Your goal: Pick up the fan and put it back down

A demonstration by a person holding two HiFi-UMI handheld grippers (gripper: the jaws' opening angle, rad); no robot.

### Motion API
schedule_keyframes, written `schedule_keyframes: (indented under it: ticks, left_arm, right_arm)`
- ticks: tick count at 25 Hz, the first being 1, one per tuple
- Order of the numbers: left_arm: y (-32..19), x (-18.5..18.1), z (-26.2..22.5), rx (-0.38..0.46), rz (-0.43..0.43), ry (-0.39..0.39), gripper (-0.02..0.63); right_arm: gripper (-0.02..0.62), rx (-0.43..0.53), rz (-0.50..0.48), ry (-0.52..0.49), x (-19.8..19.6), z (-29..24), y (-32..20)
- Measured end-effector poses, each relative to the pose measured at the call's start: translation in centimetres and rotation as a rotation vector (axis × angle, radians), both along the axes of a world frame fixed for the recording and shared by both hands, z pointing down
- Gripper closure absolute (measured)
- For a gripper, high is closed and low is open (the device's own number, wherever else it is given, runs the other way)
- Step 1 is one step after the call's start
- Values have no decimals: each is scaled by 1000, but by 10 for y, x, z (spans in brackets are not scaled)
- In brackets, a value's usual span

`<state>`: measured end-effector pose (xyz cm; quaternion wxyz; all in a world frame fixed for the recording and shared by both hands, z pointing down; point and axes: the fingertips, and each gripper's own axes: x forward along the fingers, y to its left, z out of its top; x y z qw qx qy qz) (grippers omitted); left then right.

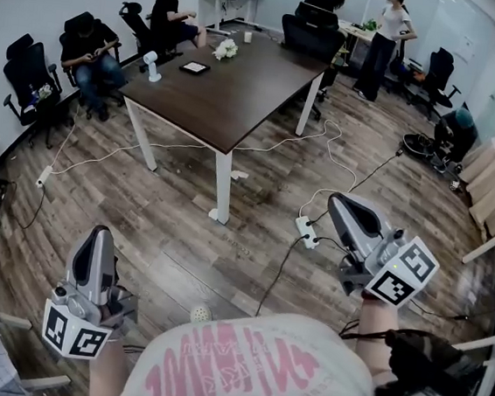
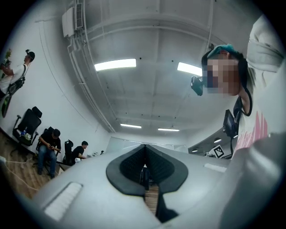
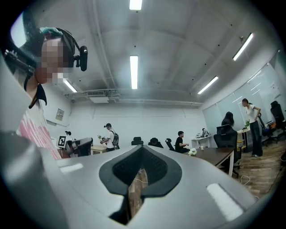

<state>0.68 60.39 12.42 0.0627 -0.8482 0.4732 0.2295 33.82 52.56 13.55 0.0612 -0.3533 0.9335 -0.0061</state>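
The fan (image 1: 152, 66) looks like the small white thing standing up near the corner of the brown table (image 1: 231, 103). It is too small to be sure. It is far from both grippers.

The left gripper (image 1: 98, 234) has its jaws closed together, with nothing in them. The right gripper (image 1: 339, 202) looks just the same, closed and empty. Both are held up over the wooden floor (image 1: 175, 220), well away from the table.

A few things could go wrong from here. Cables (image 1: 280, 143) lie across the floor, and a white power strip (image 1: 307, 232) sits between the person and the table. A foot could catch on them on the way over.

The fan stands close to the table's edge. It looks thin and light. If a gripper comes in closed, or a bit off to one side, it could bump the fan and tip it over, or push it off the table.

A person (image 1: 91, 58) sits in a chair near that corner too, so there is not much room.
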Motion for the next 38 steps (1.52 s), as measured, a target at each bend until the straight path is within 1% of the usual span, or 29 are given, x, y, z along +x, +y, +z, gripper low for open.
schedule_keyframes:
  ticks: [3,6,10,13,16,20,22,25,30,33,38]
  left_arm:
    - [-33,-32,-2,-21,10,19,586]
    - [-64,-56,-5,-37,31,7,588]
    - [-100,-87,-11,-30,54,-7,587]
    - [-126,-109,-8,-36,44,-19,586]
    - [-149,-129,0,-52,29,-15,588]
    - [-179,-145,7,-78,33,-23,586]
    - [-191,-150,6,-77,40,-22,588]
    - [-208,-149,2,-68,60,-24,588]
    - [-226,-148,4,-78,83,-35,588]
    - [-232,-151,1,-72,73,-40,588]
    - [-237,-166,5,-103,33,-43,587]
  right_arm:
    - [589,-6,-1,14,-31,-5,-31]
    - [589,-2,4,10,-61,-12,-62]
    - [589,6,-6,-19,-101,-19,-102]
    - [589,6,-29,3,-132,-13,-126]
    - [589,-3,-35,28,-152,-5,-150]
    - [589,-28,-30,3,-166,-1,-179]
    - [589,-40,-24,5,-171,2,-189]
    - [589,-51,-5,1,-169,3,-202]
    - [589,-77,12,-42,-165,8,-216]
    - [589,-97,0,-67,-168,13,-227]
    - [589,-140,-40,-121,-181,18,-245]
